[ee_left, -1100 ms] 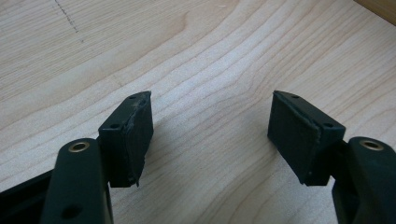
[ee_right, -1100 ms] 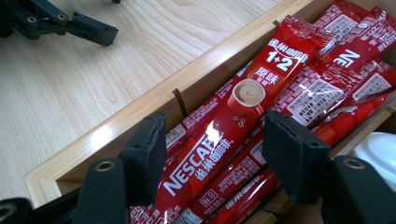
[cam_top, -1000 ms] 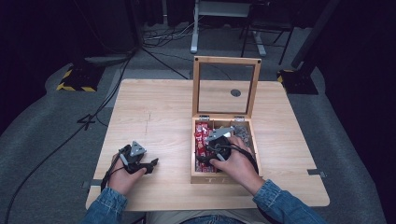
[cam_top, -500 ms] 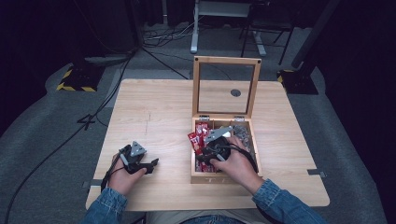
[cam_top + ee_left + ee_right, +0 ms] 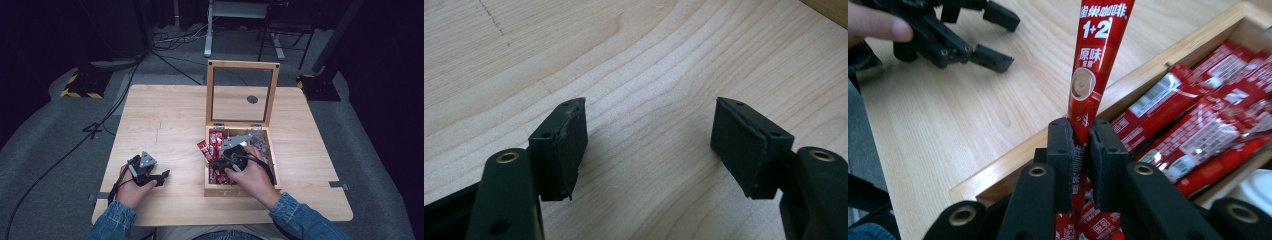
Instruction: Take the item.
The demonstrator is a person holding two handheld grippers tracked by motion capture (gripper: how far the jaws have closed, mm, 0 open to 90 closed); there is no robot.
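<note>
My right gripper (image 5: 1079, 145) has just closed on one red coffee-mix sachet (image 5: 1096, 65), frame centre, over the open wooden box (image 5: 239, 189). Not yet set down. My left gripper (image 5: 649, 145), jaws apart, holds nothing.

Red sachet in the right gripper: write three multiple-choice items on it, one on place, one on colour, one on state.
1. Where does the wooden box stand?
A. on the table
B. on the floor
C. on a chair

2. What colour is the sachet?
A. green
B. red
C. blue

3. How is the right gripper?
A. open over bare table
B. shut on nothing
C. shut on the sachet

Answers: 1 A, the high view shows it on the table. 2 B, its wrapper is red. 3 C, its jaws have just been closing and pinch the sachet.
</note>
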